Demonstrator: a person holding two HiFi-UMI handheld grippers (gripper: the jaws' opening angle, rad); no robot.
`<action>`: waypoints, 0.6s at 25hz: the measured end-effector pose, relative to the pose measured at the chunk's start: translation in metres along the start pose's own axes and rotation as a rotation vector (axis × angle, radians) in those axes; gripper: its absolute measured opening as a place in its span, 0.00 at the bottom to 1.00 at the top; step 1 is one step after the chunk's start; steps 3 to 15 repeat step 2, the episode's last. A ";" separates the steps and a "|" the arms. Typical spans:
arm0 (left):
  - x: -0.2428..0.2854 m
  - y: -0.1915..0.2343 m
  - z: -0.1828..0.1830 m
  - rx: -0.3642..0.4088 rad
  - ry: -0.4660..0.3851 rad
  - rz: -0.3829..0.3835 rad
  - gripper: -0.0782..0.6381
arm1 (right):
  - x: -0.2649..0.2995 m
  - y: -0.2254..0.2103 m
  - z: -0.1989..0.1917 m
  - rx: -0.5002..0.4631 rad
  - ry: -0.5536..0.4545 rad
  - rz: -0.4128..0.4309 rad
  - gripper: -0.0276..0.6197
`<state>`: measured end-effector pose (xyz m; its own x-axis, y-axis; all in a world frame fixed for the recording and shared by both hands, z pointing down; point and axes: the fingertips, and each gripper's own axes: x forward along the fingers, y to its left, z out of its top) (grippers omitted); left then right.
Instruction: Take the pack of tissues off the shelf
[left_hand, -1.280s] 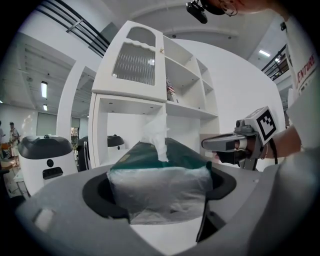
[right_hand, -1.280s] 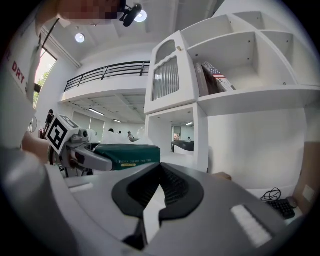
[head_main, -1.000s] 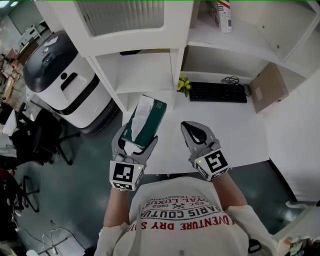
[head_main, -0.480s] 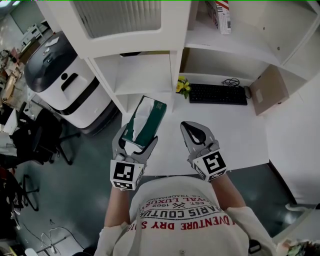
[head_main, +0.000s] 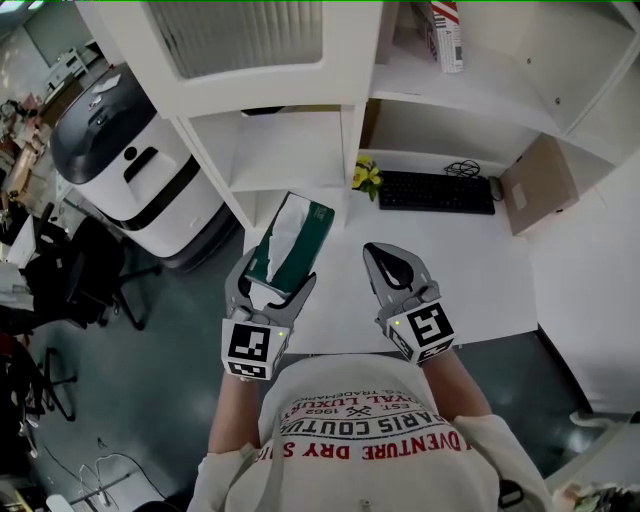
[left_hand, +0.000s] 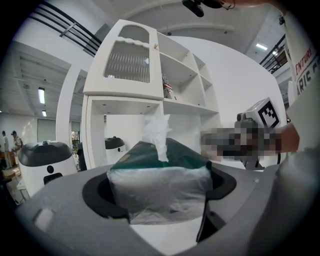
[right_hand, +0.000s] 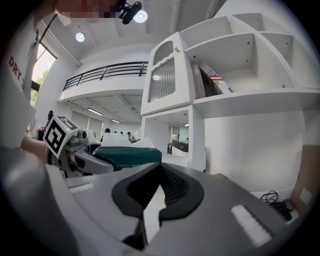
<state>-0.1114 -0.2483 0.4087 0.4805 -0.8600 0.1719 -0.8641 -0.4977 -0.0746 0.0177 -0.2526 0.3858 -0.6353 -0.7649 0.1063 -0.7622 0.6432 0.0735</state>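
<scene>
Recorded in an open-plan office: keyboard (head_main: 436, 190) on desk (head_main: 480, 270) beyond right gripper (head_main: 385, 255), swivel chair (head_main: 85, 285) left of left gripper (head_main: 272, 272), shelving (head_main: 290, 150) ahead.

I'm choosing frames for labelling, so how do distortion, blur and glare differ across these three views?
Head view: evenly lit and fairly sharp, the shelf unit only mildly bowed. Left gripper view: strong fisheye inside a dark round border, the pack of tissues close and slightly soft. Right gripper view: same fisheye, a ceiling lamp glaring.

White desk (head_main: 470, 262); grey floor (head_main: 170, 350)
</scene>
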 end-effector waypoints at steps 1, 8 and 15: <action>0.001 0.000 0.000 -0.002 -0.001 0.000 0.72 | 0.001 -0.001 -0.001 0.008 0.002 -0.002 0.04; 0.001 0.001 0.001 -0.004 -0.002 0.000 0.72 | 0.001 -0.002 -0.002 0.015 0.004 -0.004 0.04; 0.001 0.001 0.001 -0.004 -0.002 0.000 0.72 | 0.001 -0.002 -0.002 0.015 0.004 -0.004 0.04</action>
